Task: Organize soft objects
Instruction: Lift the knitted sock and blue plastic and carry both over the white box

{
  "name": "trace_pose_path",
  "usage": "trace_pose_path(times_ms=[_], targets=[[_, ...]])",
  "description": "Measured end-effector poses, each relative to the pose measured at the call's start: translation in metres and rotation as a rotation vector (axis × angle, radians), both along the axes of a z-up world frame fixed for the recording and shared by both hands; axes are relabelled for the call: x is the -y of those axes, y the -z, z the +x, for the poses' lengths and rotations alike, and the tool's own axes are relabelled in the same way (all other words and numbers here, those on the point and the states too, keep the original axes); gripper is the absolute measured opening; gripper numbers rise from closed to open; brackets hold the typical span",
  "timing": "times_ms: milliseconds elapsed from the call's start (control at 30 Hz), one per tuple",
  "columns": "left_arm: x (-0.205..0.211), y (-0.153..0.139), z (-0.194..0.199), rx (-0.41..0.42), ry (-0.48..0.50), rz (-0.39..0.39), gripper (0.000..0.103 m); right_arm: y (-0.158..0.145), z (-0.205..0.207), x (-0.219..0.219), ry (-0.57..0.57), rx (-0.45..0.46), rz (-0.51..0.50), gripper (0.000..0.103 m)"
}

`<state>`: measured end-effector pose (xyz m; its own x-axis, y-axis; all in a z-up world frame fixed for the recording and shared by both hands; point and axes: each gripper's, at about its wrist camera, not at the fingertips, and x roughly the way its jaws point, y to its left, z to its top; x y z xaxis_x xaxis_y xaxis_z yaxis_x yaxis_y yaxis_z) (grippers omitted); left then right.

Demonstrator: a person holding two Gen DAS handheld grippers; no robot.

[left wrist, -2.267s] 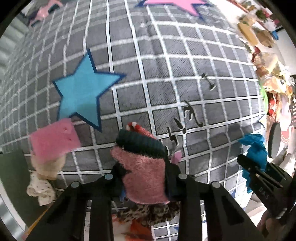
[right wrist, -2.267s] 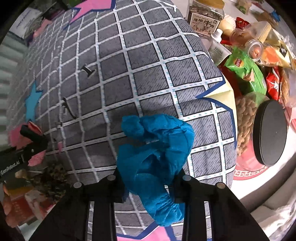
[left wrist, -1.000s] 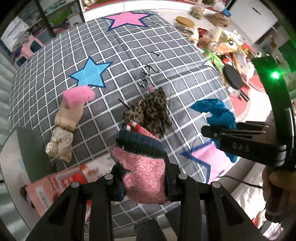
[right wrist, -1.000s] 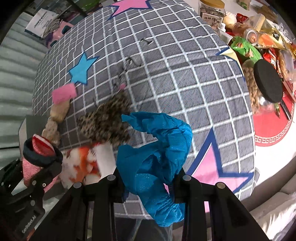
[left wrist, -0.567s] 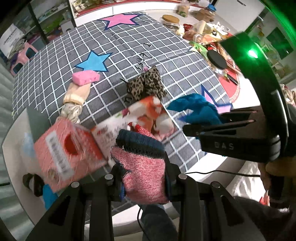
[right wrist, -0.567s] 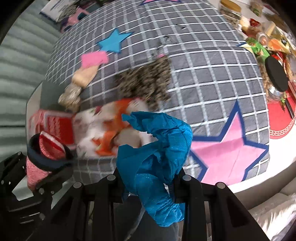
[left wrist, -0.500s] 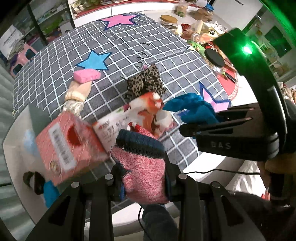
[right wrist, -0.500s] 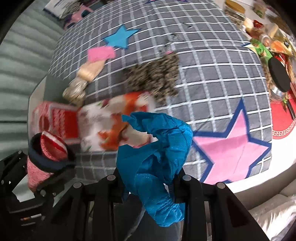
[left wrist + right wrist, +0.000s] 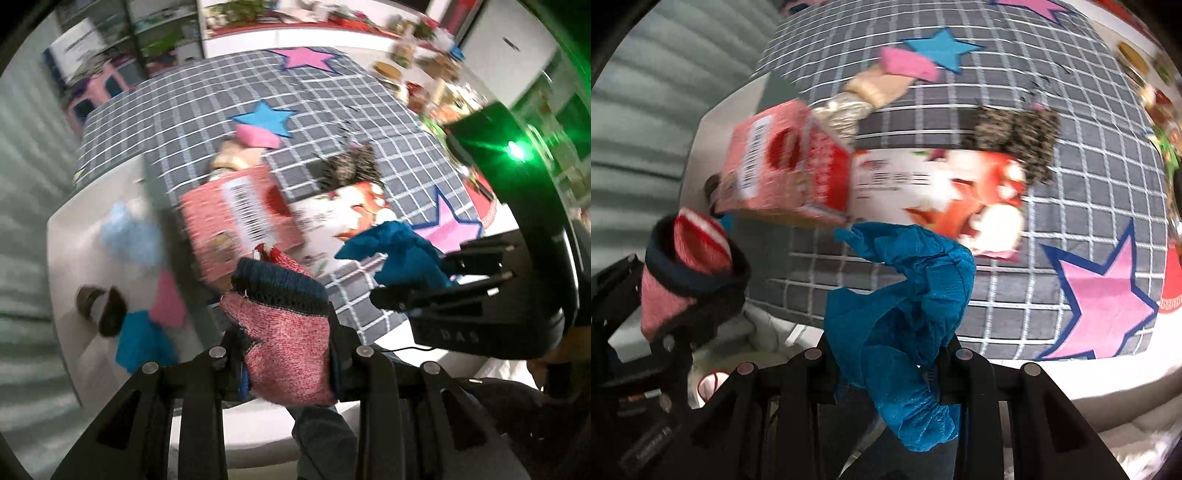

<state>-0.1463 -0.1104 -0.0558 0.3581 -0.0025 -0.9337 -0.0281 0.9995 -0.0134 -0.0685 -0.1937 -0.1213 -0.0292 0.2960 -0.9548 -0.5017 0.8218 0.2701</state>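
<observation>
My left gripper (image 9: 288, 354) is shut on a pink knit sock with a dark blue cuff (image 9: 284, 328), held high above the table's near edge; it also shows in the right wrist view (image 9: 683, 273). My right gripper (image 9: 890, 354) is shut on a crumpled blue cloth (image 9: 908, 314), seen from the left wrist view (image 9: 402, 254) to the right of the sock. On the grey checked tablecloth (image 9: 192, 110) lie a pink pad (image 9: 258, 134), a beige sock (image 9: 875, 88) and a leopard-print cloth (image 9: 1012, 136).
A red box (image 9: 240, 218) and a red-and-white printed bag (image 9: 938, 199) lie near the table's front edge. On a white surface (image 9: 92, 236) to the left sit light blue, pink and blue soft items and a dark-ended object. Jars and snacks crowd the far right.
Both grippers have lifted and pulled back toward the table's near left edge, still holding the sock and the blue cloth. The white surface with soft items has come into view.
</observation>
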Motion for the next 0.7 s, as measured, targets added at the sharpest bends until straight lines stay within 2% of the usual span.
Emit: trace_pose_path(times_ms=[467,700], targets=[[-0.103,-0.012,-0.059,0.060,-0.349,-0.011,0.034,-0.021,-0.045,-0.094,-0.284,0.063,0.033,0.034],[-0.141,-0.008,-0.087,0.054,-0.507,-0.041,0.034,-0.029,-0.054,-0.133,-0.386,0.084,0.046,0.034]])
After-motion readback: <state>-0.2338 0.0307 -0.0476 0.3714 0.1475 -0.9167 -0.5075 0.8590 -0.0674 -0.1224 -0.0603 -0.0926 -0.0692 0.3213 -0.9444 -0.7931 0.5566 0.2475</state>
